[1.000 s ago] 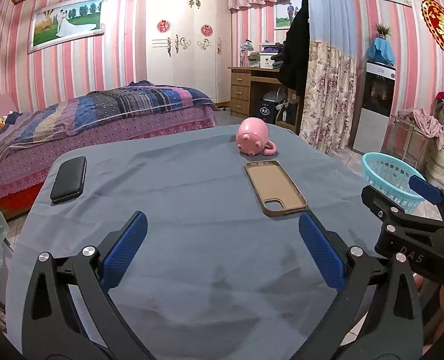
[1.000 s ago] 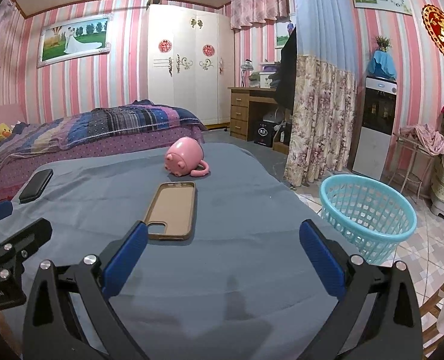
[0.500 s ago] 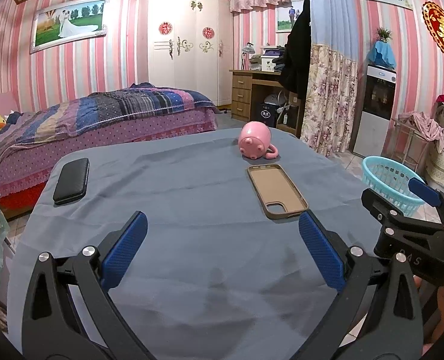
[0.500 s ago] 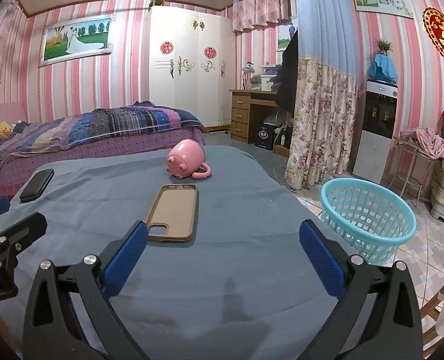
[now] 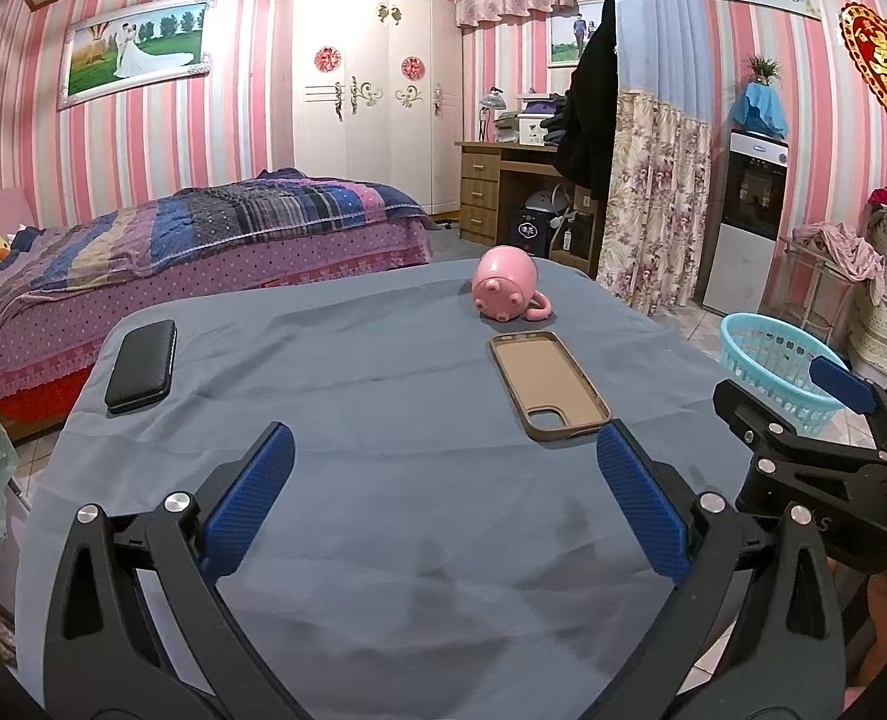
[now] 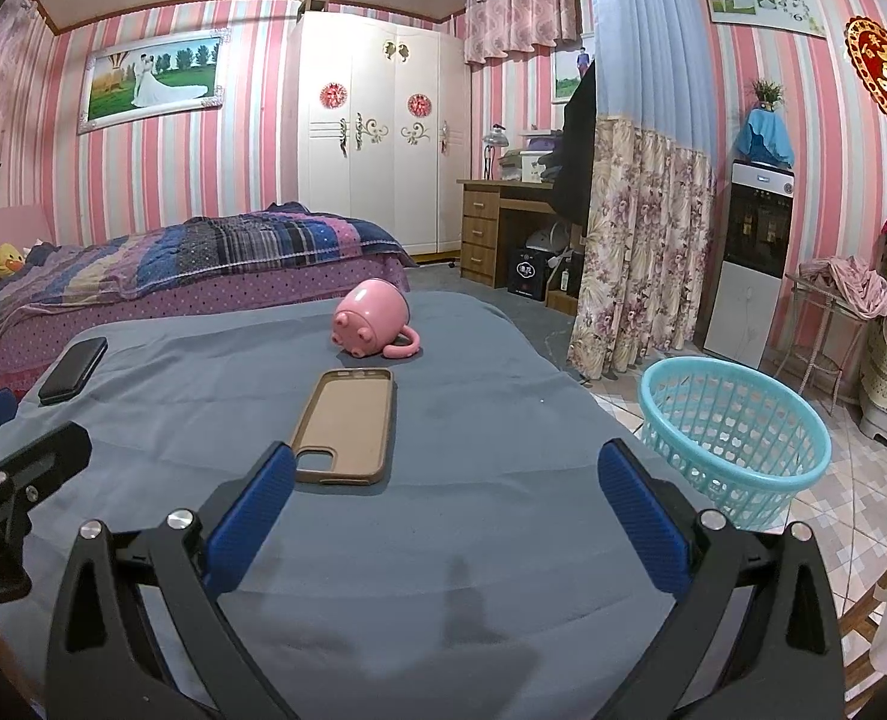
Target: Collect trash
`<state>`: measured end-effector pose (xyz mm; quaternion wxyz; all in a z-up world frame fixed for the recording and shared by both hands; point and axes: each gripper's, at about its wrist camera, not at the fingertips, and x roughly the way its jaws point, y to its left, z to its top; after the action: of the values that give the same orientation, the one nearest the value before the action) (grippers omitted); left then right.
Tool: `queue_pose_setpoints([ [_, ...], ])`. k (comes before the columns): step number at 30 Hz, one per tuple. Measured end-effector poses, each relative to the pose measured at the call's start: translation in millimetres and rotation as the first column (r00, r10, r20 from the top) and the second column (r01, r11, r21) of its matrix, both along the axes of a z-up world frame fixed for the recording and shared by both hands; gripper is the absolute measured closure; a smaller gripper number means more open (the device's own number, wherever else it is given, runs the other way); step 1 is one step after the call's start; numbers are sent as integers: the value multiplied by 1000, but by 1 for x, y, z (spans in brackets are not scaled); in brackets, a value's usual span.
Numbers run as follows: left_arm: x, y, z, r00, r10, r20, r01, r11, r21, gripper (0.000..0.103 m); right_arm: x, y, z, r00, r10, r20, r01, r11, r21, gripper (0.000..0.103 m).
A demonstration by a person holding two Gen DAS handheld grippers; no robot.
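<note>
Hovering, jaws apart and empty, over blue-clothed table (image 5: 383,540): tan flexible phone case (image 6: 347,423), probably light, best pinched across one long rim.

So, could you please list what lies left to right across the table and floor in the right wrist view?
Black case → tan phone case → pink mug → teal basket on the floor.
</note>
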<state>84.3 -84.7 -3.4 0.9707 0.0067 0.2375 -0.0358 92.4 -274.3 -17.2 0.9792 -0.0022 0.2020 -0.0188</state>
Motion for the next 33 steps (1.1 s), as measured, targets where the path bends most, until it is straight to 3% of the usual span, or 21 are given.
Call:
queue_pose_setpoints([
  [33, 0, 2, 1, 1000, -4, -3, 4, 1000, -2, 5, 0, 1, 0, 1000, 2, 1, -2, 1000, -5, 4],
])
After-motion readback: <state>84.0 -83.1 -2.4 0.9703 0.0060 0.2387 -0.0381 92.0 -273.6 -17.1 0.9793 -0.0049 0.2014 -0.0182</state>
